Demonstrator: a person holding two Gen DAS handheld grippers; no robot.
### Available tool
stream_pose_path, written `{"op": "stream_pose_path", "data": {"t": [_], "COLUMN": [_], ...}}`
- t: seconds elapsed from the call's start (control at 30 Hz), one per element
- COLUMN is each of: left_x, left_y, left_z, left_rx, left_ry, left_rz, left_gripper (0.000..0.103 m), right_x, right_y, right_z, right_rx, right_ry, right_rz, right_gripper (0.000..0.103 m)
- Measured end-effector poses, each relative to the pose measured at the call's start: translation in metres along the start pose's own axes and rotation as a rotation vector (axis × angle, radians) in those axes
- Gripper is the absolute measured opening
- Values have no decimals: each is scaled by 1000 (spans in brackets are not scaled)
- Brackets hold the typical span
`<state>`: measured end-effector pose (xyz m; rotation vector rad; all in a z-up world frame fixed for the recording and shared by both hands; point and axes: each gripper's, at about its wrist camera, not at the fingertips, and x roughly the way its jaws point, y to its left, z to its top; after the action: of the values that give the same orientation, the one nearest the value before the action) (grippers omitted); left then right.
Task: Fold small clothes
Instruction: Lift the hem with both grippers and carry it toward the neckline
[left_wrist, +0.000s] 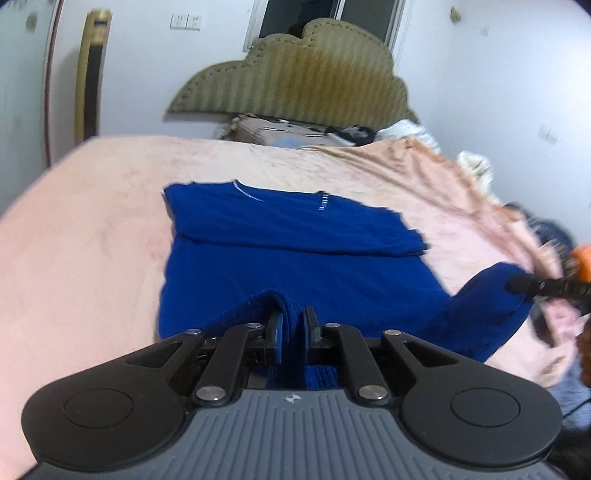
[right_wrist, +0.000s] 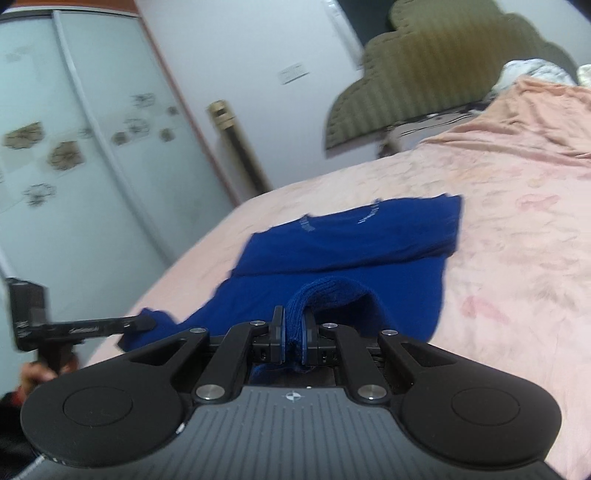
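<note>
A blue shirt lies on the pink bed cover, its sleeves folded in across the chest and the collar at the far end. My left gripper is shut on a bunched fold of the shirt's near hem. My right gripper is shut on another fold of the near hem; the shirt stretches away from it. Each gripper shows in the other's view: the right one at the hem's right corner, the left one at the hem's left corner. The hem is lifted off the bed at both corners.
The pink bed cover spreads wide on all sides. An olive padded headboard stands at the far end with boxes and clothes piled before it. A glass sliding door stands to the left of the bed.
</note>
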<state>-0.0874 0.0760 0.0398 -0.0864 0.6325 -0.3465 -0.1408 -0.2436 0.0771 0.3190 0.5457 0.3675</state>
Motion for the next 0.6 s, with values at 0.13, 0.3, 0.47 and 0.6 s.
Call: {"op": "stream_pose_path", "data": {"t": [0.13,0.3,0.47,0.6], "left_x": [22,47,58,64], "left_y": [-9,-11,-14,-17], "left_z": [12,23,27,30], "left_rx": [17,30,51,59], "left_ry": [7,24,36,39], "left_rz": [48,111,143,163], "left_gripper": [10,10,10,10], "right_x": [25,50,57,60], "right_y": [-2,-9,-8,-7], "right_z": [2,3,6,7], "right_rx": [10,13,-8,-22], "right_ry": [-20,-27,-35,-38], "right_rz": [-86,-140,-160,-168], "right_gripper": [11,11,11,11]}}
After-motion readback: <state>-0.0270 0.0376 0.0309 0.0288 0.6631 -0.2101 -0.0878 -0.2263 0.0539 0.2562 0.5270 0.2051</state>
